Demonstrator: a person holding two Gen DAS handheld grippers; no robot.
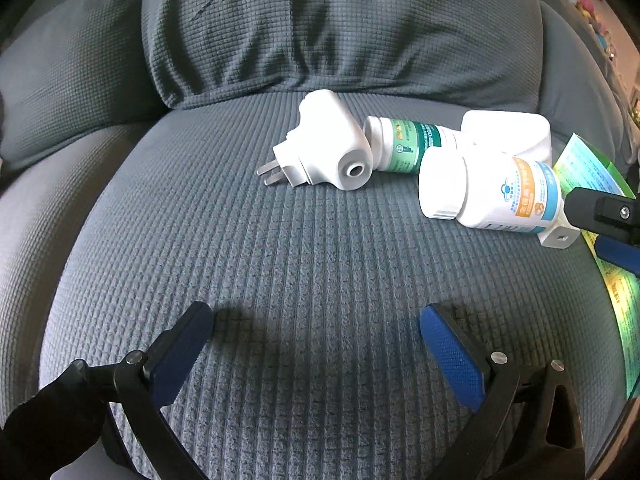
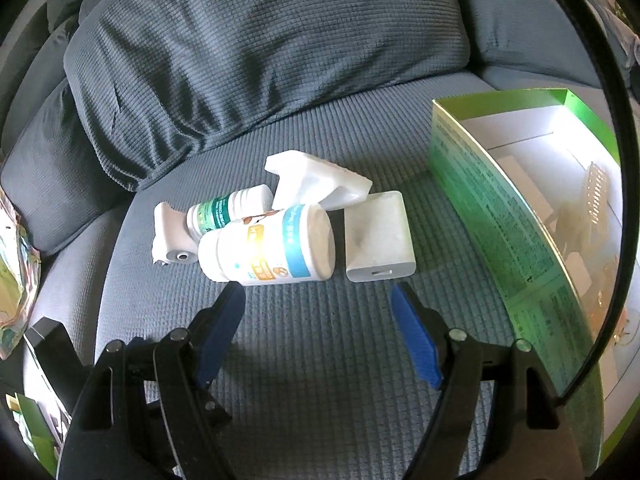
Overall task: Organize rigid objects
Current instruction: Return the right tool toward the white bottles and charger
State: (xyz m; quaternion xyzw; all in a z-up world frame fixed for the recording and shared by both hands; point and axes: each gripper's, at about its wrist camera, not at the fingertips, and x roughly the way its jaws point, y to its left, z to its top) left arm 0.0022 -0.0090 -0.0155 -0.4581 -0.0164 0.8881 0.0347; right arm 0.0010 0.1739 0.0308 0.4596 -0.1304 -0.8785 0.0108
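Grey sofa seat cushion [image 1: 280, 260], left tongs [image 1: 316, 332] spread wide and empty, right tongs [image 2: 320, 320] released just short of orange-and-blue pill bottle [image 2: 276, 244], lying beside green-labelled bottle [image 2: 228, 210], plug-in adapter [image 1: 328, 144], white charger block [image 2: 380, 236], green open box [image 2: 500, 216] at right.
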